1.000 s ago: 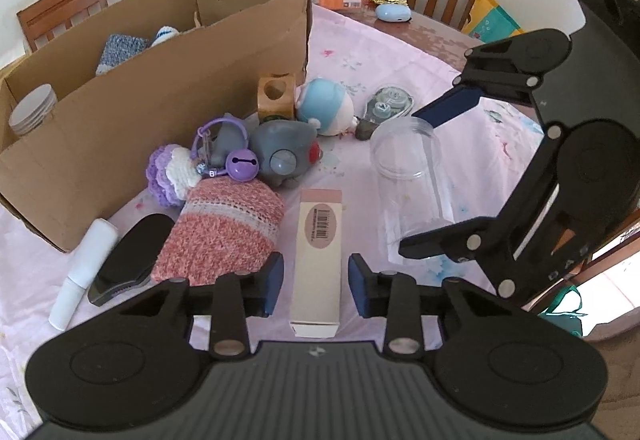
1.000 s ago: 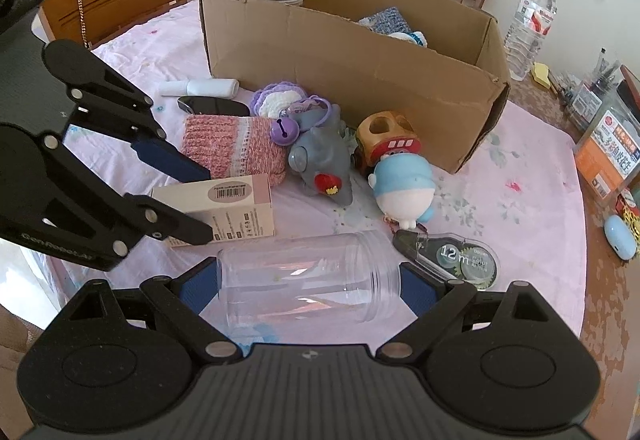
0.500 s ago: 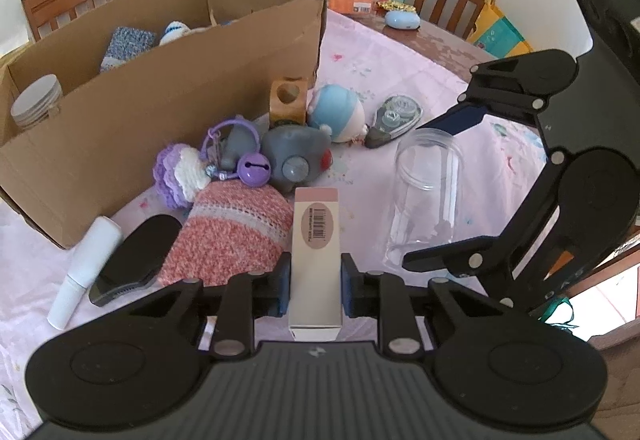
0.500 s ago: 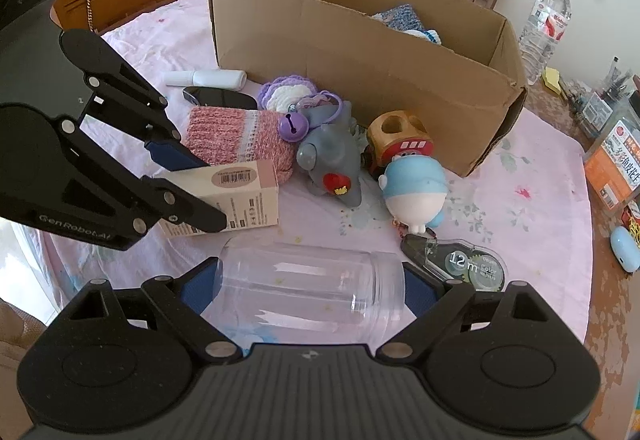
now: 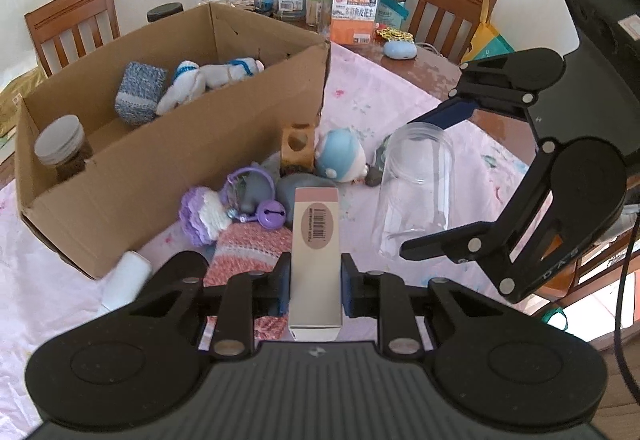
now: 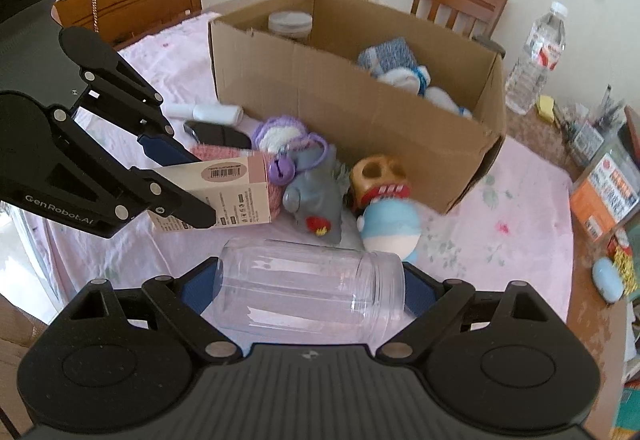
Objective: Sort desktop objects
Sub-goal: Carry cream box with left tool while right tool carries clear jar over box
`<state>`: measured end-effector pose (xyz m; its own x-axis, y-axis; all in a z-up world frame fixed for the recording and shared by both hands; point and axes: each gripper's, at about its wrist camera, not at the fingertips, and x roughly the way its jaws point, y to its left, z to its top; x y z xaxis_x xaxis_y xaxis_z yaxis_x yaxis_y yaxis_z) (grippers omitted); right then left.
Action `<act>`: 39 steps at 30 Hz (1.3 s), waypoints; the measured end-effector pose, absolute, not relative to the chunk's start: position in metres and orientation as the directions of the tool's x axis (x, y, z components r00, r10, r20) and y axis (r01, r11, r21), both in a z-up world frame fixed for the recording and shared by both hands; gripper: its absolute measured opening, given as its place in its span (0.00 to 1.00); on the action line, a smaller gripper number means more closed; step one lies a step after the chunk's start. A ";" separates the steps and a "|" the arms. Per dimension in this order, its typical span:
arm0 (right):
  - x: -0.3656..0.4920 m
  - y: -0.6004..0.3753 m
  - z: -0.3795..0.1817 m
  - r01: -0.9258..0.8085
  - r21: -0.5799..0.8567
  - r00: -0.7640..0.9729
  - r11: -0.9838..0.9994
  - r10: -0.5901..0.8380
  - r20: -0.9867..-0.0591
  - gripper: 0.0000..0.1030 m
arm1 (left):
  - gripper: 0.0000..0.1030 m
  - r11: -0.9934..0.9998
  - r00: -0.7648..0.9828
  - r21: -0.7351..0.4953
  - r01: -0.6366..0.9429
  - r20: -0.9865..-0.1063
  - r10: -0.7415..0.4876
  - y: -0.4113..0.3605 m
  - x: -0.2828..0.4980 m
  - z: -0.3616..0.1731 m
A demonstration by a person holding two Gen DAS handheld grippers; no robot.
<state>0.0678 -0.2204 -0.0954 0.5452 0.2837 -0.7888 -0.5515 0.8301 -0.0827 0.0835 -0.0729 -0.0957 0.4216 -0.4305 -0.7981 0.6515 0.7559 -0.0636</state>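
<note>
While the left gripper (image 5: 315, 290) pinches a small pink box (image 5: 316, 236) between its blue pads, the box points away from the tool, with its barcode on top. The pads press on both long sides of the box, near its close end. The box is lifted above the pink knit sock (image 5: 250, 246) and the pink tablecloth (image 5: 384, 95).

The right gripper (image 6: 312, 286) stands wide and holds a clear plastic jar (image 6: 312, 290). The jar lies sideways across the tool, one pad on its bottom at the left and one on its open mouth at the right. The jar is up off the cloth.

Past both tools, farther off, sit a gray stuffed toy (image 6: 316, 195), a blue and white round toy (image 6: 390, 226), a purple bell (image 5: 272, 215) and a purple knit flower (image 5: 202, 213). Beyond them stands an open cardboard box (image 5: 168, 159). Inside it are a blue knit sock (image 5: 140, 95), a white soft toy (image 5: 208, 77) and a jar with a lid (image 5: 60, 147).
</note>
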 end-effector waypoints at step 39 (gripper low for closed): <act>0.170 -0.217 -0.006 -0.618 -0.119 0.613 0.777 0.381 -0.692 0.92 | 0.22 0.811 0.538 -0.010 0.585 -0.744 -0.397 -0.061 0.197 -0.008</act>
<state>0.1700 -0.2172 -0.0059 0.6132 0.3811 -0.6919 -0.6176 0.7774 -0.1192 0.1974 -0.0606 -0.0083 0.5379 -0.3968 -0.7437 0.5846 0.8113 -0.0100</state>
